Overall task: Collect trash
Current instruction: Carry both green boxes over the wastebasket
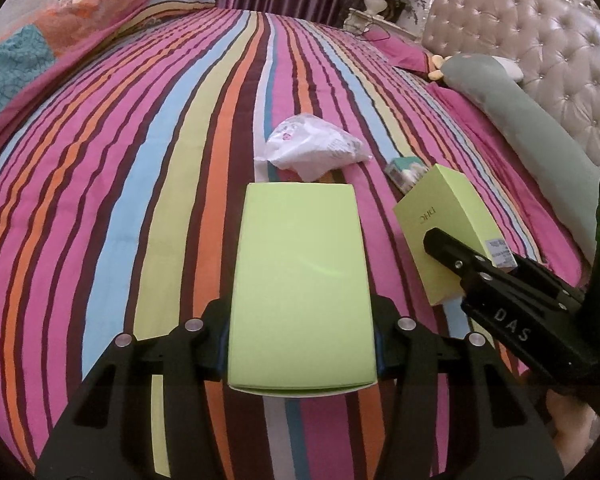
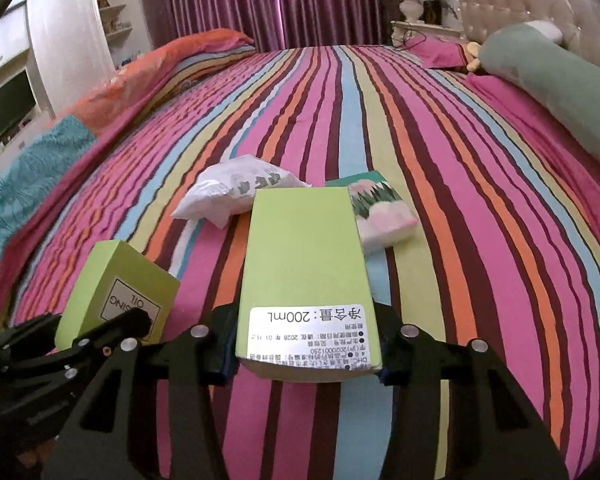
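Observation:
My left gripper (image 1: 302,344) is shut on a lime-green box (image 1: 300,280) and holds it above the striped bed. My right gripper (image 2: 304,354) is shut on a second lime-green box (image 2: 306,264) with a white label; that box also shows in the left wrist view (image 1: 440,220), with the right gripper beside it. The left-held box shows in the right wrist view (image 2: 116,288) at lower left. A crumpled white plastic bag (image 1: 312,148) (image 2: 236,192) lies on the bed beyond both boxes. A small green and pink tissue pack (image 2: 380,212) (image 1: 404,170) lies to the right of it.
The striped bedspread (image 1: 140,160) fills the view. A grey-green bolster (image 1: 540,120) and a tufted headboard (image 1: 540,40) are at right. Folded orange and teal bedding (image 1: 60,32) lies at far left. A nightstand with a vase (image 2: 416,16) stands behind the bed.

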Available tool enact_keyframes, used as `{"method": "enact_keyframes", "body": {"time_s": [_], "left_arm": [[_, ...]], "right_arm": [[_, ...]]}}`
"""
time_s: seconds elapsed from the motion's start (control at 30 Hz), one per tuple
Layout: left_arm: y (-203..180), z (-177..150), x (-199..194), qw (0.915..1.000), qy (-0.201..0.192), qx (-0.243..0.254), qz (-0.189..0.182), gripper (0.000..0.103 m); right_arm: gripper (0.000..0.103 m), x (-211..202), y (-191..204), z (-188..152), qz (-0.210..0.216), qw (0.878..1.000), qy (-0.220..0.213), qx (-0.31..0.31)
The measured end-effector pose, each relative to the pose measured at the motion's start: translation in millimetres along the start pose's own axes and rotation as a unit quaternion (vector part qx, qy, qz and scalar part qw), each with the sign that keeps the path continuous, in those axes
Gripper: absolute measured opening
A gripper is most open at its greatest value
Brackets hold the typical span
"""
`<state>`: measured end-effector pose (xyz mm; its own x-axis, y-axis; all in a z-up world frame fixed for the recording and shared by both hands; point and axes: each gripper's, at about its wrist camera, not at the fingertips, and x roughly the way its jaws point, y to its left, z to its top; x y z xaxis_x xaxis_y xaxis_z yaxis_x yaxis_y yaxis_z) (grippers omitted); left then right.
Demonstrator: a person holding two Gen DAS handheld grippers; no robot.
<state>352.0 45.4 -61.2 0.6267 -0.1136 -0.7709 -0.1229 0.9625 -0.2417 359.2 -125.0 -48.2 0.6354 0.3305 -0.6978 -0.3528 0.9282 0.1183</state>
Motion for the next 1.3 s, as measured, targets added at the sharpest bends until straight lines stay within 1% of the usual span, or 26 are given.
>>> {"method": "enact_keyframes", "body": {"time_s": [0.17, 0.33, 0.53, 0.67, 0.9, 1.3], "left_arm": [[-4, -15, -21, 1.0, -0.004, 0.005, -0.001, 0.049], [-8, -36, -45, 0.9998, -0.005, 0.017, -0.002, 0.049], [-9, -70, -74, 0.9995, -0.004, 0.029, -0.01, 0.049], [-12, -94, -86, 0.9989, 0.003, 0.045, -0.011, 0.049], [-14, -131, -108, 0.9984, 0.011, 0.053, -0.018, 0.049], [-10, -192, -146, 0.9971, 0.019, 0.07, -0.024, 0.049]], "right_arm": [[0.047, -31, -4, -15, 0.006, 1.0, -0.009, 0.022], [0.047, -61, -14, -39, 0.002, 0.999, -0.014, 0.048], [0.047, -91, -22, -72, 0.0, 0.997, -0.012, 0.077], [0.047, -107, -24, -93, 0.008, 0.995, -0.009, 0.098], [0.047, -133, -14, -119, 0.013, 0.995, -0.01, 0.095], [0.047, -174, 17, -166, 0.033, 0.996, -0.003, 0.08]]}}
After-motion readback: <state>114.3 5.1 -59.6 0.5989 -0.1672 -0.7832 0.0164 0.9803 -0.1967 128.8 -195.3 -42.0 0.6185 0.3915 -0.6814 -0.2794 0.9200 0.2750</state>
